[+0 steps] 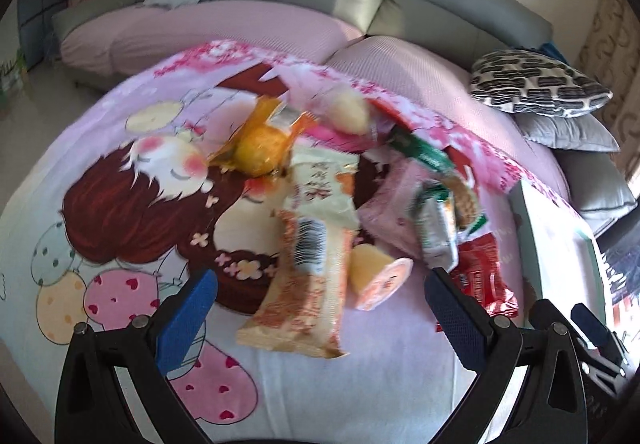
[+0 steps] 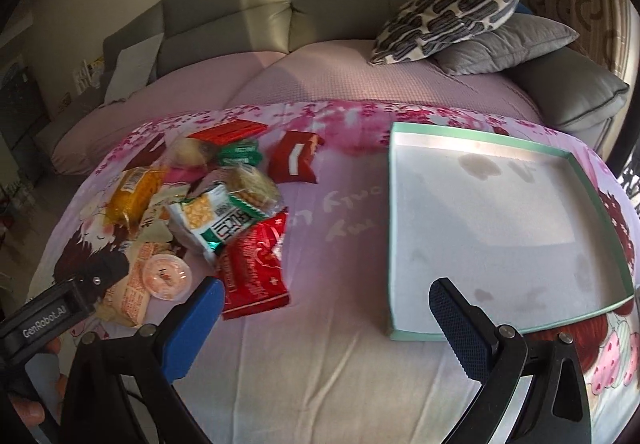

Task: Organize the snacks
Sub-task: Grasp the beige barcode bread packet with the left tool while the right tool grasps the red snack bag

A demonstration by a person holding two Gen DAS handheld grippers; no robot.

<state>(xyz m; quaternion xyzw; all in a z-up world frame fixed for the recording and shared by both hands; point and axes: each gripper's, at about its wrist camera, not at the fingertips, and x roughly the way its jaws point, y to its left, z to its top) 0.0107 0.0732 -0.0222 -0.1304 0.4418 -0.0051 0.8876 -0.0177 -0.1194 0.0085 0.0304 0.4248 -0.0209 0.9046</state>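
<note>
I have both claws spread wide and carrying nothing: my left claw hangs over the near edge of the snack pile, and my right claw hovers above bare cloth between the pile and the tray. The snacks sit in a loose heap on the cartoon-print cloth covering the desk; in the left wrist view the long orange-and-white packet lies straight ahead at twelve o'clock between my fingers, with the small jelly cup touching its side at about one o'clock and the red packet beyond that at two. From the right wrist view the heap spreads from nine to eleven o'clock, a lone red-and-white packet lies apart at twelve, and the shallow green-rimmed tray sits at one to two o'clock with no snacks in it. I judge sorting has barely begun, at the first pick. Next I would lower the left claw over the long packet, closing across its narrow width, then carry it rightward to the tray; the slippery wrapper overlapping its neighbours may drag them along
</note>
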